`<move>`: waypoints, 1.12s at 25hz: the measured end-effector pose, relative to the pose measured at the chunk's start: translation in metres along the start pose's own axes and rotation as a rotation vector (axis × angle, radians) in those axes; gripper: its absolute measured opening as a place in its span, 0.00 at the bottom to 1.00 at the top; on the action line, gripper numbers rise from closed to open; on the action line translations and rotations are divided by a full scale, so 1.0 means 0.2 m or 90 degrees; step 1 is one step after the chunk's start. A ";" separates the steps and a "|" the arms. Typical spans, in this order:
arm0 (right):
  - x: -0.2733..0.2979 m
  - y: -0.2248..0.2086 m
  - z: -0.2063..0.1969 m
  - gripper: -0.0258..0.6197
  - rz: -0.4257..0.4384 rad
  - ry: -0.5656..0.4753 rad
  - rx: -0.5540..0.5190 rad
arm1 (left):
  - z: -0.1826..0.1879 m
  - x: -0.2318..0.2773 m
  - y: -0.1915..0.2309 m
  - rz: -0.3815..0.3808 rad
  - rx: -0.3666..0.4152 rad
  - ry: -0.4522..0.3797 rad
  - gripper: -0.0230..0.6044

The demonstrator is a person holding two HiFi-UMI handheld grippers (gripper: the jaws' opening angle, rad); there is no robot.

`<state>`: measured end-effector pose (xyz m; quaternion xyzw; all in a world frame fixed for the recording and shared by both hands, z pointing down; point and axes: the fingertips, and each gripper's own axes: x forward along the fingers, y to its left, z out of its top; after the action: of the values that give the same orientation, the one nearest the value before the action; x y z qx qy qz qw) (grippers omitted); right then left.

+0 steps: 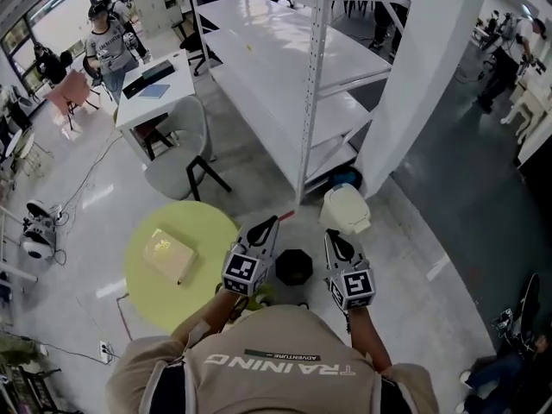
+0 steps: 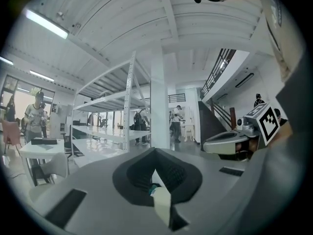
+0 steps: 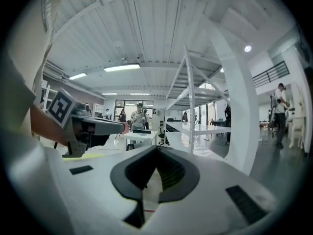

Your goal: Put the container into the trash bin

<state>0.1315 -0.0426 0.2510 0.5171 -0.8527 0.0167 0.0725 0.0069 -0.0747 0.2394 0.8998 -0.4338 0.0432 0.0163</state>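
The container (image 1: 168, 253), a flat pale square box, lies on the round yellow table (image 1: 151, 296) at the lower left of the head view. The trash bin (image 1: 345, 209), cream with a domed lid, stands on the floor by the white pillar. Both grippers are held up level in front of the person, side by side, above the floor between table and bin. My left gripper (image 1: 271, 222) (image 2: 155, 155) has its jaws together with nothing in them. My right gripper (image 1: 331, 235) (image 3: 156, 151) is shut and empty too. Each gripper view shows the other gripper alongside.
A black hexagonal object (image 1: 294, 267) sits on the floor right under the grippers. White metal shelving (image 1: 293, 76) and a white pillar (image 1: 423, 84) stand ahead. A grey chair (image 1: 185, 158) and a white desk (image 1: 155, 89) are at the left, with people standing further off.
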 end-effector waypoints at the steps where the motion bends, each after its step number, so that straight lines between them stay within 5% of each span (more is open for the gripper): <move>1: 0.00 0.00 0.02 0.05 -0.002 -0.004 -0.007 | 0.02 -0.01 0.00 0.001 -0.001 -0.004 0.04; 28: -0.06 0.08 0.01 0.05 0.002 0.003 -0.016 | -0.02 -0.04 -0.09 -0.021 -0.009 -0.002 0.04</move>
<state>0.1217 -0.0251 0.2474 0.5148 -0.8535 0.0073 0.0806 0.0147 -0.0568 0.2417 0.9066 -0.4195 0.0389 0.0227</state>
